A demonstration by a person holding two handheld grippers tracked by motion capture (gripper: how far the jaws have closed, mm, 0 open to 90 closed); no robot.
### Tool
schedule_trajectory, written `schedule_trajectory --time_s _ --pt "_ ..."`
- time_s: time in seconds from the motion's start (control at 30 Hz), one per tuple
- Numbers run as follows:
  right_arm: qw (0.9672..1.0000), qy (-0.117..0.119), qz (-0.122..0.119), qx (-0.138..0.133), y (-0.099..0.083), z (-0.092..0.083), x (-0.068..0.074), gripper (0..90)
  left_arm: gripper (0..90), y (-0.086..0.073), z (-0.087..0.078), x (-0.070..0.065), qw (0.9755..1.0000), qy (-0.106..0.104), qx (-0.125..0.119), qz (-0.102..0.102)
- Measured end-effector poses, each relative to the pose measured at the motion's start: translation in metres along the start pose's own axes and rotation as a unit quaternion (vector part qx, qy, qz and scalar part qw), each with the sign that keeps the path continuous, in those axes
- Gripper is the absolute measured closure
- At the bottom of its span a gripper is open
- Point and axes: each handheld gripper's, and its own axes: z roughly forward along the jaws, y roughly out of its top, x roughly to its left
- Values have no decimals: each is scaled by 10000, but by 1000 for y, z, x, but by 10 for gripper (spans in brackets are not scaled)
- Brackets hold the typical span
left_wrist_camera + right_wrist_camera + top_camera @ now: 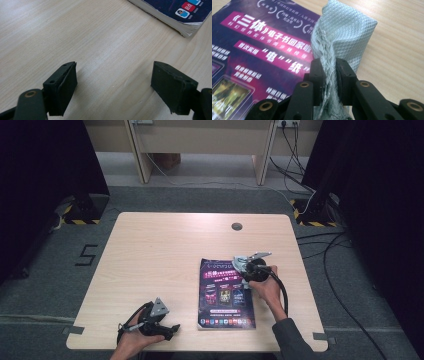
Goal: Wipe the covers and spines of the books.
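A magazine [225,292] with a dark purple cover lies on the wooden table [165,255], right of centre. My right gripper [244,266] hovers over the magazine's far right corner, shut on a folded pale green cloth [342,32] whose bunched edge is pinched between its jaws. That cloth [239,264] hangs over the cover [262,50]. My left gripper [172,329] rests near the table's front edge, left of the magazine, jaws wide apart over bare wood [113,75], nothing between them. A corner of the magazine [185,15] lies ahead of it.
A round cable hole [237,226] sits near the table's far edge. Cables [340,290] run across the grey floor to the right. A wooden bench frame [200,150] stands beyond the table, with dark curtains on both sides.
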Motion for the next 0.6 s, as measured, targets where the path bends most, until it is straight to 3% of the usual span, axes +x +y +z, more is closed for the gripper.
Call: schedule_trajectory --time_s 0.17,0.27,0.3,0.33,0.37,0.4,0.43,0.47,0.6 --pt "9998 -22 -206 40 -2 -2 10 768 199 0 0 0 10000 -14 8 9" --pt "9982 416 -420 -17 -13 -9 33 768 199 1 1 0 10000 -10 7 9" --pt "9982 416 -420 -17 -13 -9 33 768 199 1 1 0 10000 -10 7 9" --pt "9959 664 -617 -53 -18 -11 51 768 198 1 1 0 10000 -12 6 5" --pt "9959 664 -617 -53 -18 -11 51 768 198 1 1 0 10000 -12 6 5" --pt "9924 934 -803 -4 -19 -13 69 768 199 1 1 0 10000 -11 7 8" --pt "9924 934 -803 -4 -19 -13 69 768 199 1 1 0 10000 -15 6 20" --pt "9879 1216 -968 3 -20 -13 90 768 200 1 1 0 10000 -9 1 27" --pt "9821 1401 -1255 47 -20 -13 113 767 200 1 0 0 10000 -7 2 37"
